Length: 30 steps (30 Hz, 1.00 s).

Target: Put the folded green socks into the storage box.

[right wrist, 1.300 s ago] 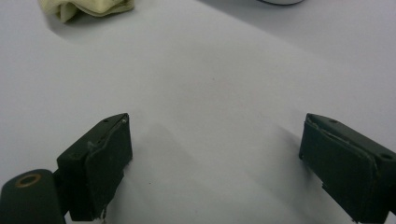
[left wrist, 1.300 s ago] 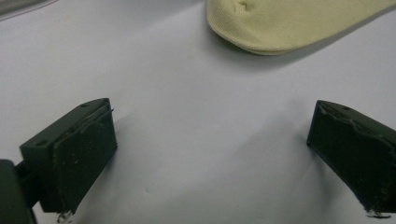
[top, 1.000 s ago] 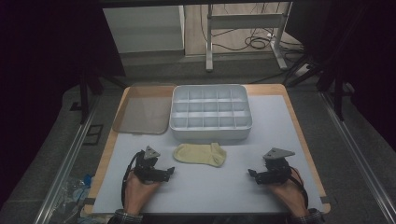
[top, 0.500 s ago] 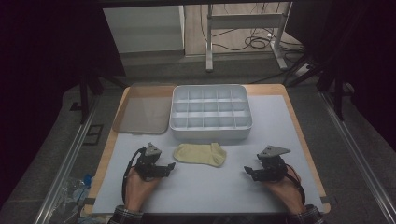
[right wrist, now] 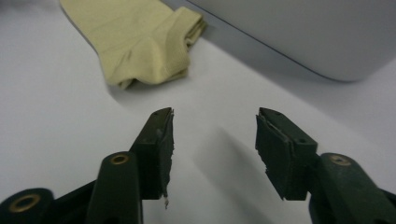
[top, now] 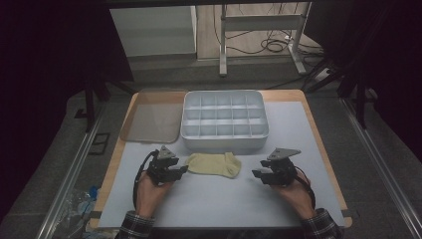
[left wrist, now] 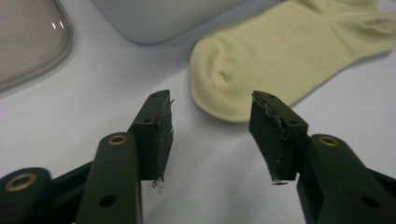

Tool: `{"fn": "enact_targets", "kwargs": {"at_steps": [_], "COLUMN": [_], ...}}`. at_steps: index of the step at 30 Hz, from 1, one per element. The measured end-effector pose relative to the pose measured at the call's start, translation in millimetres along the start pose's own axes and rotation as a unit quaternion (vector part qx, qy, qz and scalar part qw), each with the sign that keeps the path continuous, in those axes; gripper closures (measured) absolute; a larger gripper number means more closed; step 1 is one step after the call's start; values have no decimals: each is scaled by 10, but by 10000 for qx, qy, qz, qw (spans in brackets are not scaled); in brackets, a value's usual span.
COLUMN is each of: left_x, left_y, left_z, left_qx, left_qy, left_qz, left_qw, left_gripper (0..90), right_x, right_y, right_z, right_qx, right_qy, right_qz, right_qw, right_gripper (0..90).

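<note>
You're in the approach step, nothing picked up yet. The yellow sock (top: 214, 164) lies flat on the bench (top: 214, 204), just in front of the white divided tray (top: 225, 119), between your two hands.

Left tongs (left wrist: 210, 114): jaws spread, empty, with the sock's toe end right ahead of the tips, close but not between them. Right tongs (right wrist: 212, 126): jaws also spread, empty, cuff end of the sock a bit further off than on the left.

Next move, as I read it: ease the left tongs forward until the toe edge sits between the jaws, then close. The fabric is thin and flat on the bench, so come in low. Bring the right tongs up to the cuff likewise.

The clear lid (top: 152, 119) left of the tray is out of the way.
</note>
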<state>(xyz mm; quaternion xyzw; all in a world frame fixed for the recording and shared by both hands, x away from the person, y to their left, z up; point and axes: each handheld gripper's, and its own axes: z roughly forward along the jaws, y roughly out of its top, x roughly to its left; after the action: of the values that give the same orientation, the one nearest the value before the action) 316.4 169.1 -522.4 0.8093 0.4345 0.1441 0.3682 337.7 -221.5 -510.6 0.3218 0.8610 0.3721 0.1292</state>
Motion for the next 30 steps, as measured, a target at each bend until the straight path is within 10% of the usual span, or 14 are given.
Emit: {"fn": "enact_targets", "kwargs": {"at_steps": [18, 30], "left_x": [59, 64], "left_y": [156, 132], "left_z": [189, 315], "left_qx": [45, 72], "left_qy": [-107, 46], "left_qz": [-30, -100], "left_qw": [9999, 9999], "left_gripper": [637, 555], "right_x": [70, 92], "right_y": [370, 555], "right_z": [336, 640], "right_qx": [-31, 101], "right_qy": [323, 375], "right_qz": [-189, -162], "right_qw": [9993, 9991], "right_gripper": [612, 595]}}
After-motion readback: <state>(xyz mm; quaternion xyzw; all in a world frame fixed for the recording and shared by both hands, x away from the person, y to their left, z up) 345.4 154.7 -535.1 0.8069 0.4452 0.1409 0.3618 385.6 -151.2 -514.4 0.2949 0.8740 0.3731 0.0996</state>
